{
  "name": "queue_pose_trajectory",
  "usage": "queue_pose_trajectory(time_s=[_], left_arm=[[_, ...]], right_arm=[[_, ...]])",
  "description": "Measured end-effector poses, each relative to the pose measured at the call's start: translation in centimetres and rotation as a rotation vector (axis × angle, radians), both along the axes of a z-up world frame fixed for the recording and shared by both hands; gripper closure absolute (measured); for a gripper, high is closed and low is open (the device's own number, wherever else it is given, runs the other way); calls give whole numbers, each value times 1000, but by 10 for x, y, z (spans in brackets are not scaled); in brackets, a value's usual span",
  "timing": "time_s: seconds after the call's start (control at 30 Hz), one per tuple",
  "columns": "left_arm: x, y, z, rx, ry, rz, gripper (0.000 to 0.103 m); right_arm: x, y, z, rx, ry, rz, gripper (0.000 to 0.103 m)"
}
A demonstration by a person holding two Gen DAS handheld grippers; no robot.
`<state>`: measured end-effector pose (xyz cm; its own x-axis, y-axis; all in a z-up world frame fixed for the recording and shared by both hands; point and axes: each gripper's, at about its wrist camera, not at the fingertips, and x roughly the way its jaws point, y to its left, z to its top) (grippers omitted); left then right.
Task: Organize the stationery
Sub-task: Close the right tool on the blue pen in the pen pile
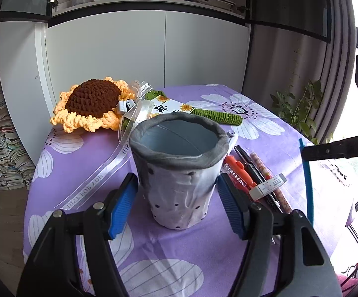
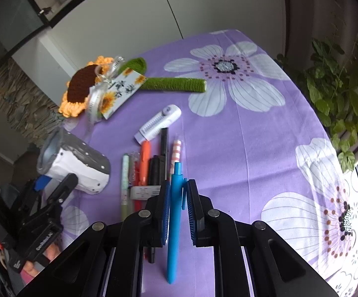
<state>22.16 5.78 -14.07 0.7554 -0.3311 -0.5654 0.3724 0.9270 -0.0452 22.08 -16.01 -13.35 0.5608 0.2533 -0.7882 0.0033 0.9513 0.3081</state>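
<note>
Step in hand, as I read it: carry the blue pen point(image 2: 174, 222) over to the cup point(image 1: 179, 163) and drop it in. Keep the pen near vertical, bring its lower tip over the open grey rim, and release only once the tip is inside (the cup is soft-walled, so don't nudge it sideways).

Right gripper point(image 2: 178, 212): jaws nearly closed, pads clamped on the pen's barrel, pen lifted clear of the other pens point(image 2: 154, 170) lying on the cloth point(image 2: 228, 160).

Left gripper point(image 1: 179, 205): jaws set wide but pressed on both sides of the cup, steadying it upright on the cloth.
</note>
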Motion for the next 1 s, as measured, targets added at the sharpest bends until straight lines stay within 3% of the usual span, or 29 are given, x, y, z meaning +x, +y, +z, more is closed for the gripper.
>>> queue_pose_trajectory(time_s=[0.07,0.1,0.13,0.27,0.33,0.43,0.63,0.83,0.93,1.0], left_arm=[[1,0,1,-3,-11,14,25],[1,0,2,-5,-18,20,22],[2,0,3,-9,-23,22,21],[9,-2,-1,-11,-11,26,24],[11,-3,-4,-11,-11,18,33],[9,-3,-4,-17,-24,12,33],[12,1,-4,-67,-5,0,34],[12,0,-4,-67,-5,-1,34],[11,0,-4,-67,-5,-4,34],[11,0,-4,-66,-4,-5,34]], right_arm=[[-8,4,16,-6,-49,20,90],[-12,6,24,-11,-75,30,99],[-15,8,33,-18,-102,40,99],[-27,20,68,-52,-227,78,99],[-28,28,78,-106,-261,102,99],[-19,29,67,-110,-208,111,96],[12,11,-1,-12,38,87,93],[34,6,-20,-2,97,55,91],[37,8,-18,14,96,60,79],[36,11,-13,3,76,63,59]])
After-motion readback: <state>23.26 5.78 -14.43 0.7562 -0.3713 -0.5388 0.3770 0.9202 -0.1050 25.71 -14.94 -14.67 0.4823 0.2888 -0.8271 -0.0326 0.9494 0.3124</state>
